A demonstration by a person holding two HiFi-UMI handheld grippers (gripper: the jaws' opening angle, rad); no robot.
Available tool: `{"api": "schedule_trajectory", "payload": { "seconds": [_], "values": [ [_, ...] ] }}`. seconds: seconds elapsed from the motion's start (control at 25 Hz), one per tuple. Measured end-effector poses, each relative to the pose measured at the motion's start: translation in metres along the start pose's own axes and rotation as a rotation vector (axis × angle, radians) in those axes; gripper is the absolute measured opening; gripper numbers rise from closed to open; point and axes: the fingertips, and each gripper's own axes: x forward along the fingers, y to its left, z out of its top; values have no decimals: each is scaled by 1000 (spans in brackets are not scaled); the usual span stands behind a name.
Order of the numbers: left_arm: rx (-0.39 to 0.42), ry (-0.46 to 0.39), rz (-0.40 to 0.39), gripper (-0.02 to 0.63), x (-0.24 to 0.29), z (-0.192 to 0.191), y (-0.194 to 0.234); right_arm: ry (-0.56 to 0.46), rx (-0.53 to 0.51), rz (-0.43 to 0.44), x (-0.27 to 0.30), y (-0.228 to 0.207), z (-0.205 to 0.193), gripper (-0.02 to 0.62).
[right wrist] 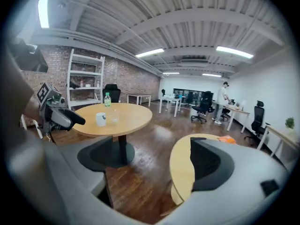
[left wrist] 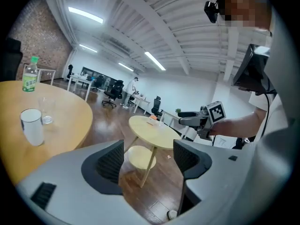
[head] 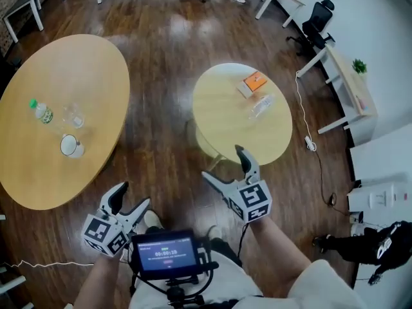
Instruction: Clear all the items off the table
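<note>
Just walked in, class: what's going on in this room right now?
A person stands between two round tables, a gripper in each hand. The left gripper and right gripper are both open and empty, above the floor. The large table holds a green-capped bottle, a clear glass and a white mug; the small table holds an orange box and a clear plastic item. Nothing is picked up yet.
</note>
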Motion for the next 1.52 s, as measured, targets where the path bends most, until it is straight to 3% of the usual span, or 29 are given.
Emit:
{"api": "schedule_trajectory", "payload": {
  "seconds": [0.16, 0.4, 0.6, 0.72, 1.08, 1.52],
  "values": [
    [73, 6, -20, 333, 35, 6, -53, -38, 59, -92, -84, -59, -23, 526],
    [110, -9, -17, 332, 76, 12, -162, -81, 102, -175, -218, -135, -57, 526],
    [135, -14, -21, 333, 108, 5, -242, -98, 129, -195, -300, -174, -88, 526],
    [145, -26, 16, 333, 116, -1, -277, -100, 128, -187, -335, -188, -105, 526],
    [183, 6, 73, 333, 127, -13, -333, -111, 164, -205, -401, -217, -141, 526],
    [200, 1, 96, 333, 126, -15, -356, -142, 175, -181, -415, -222, -148, 526]
  ]
}}
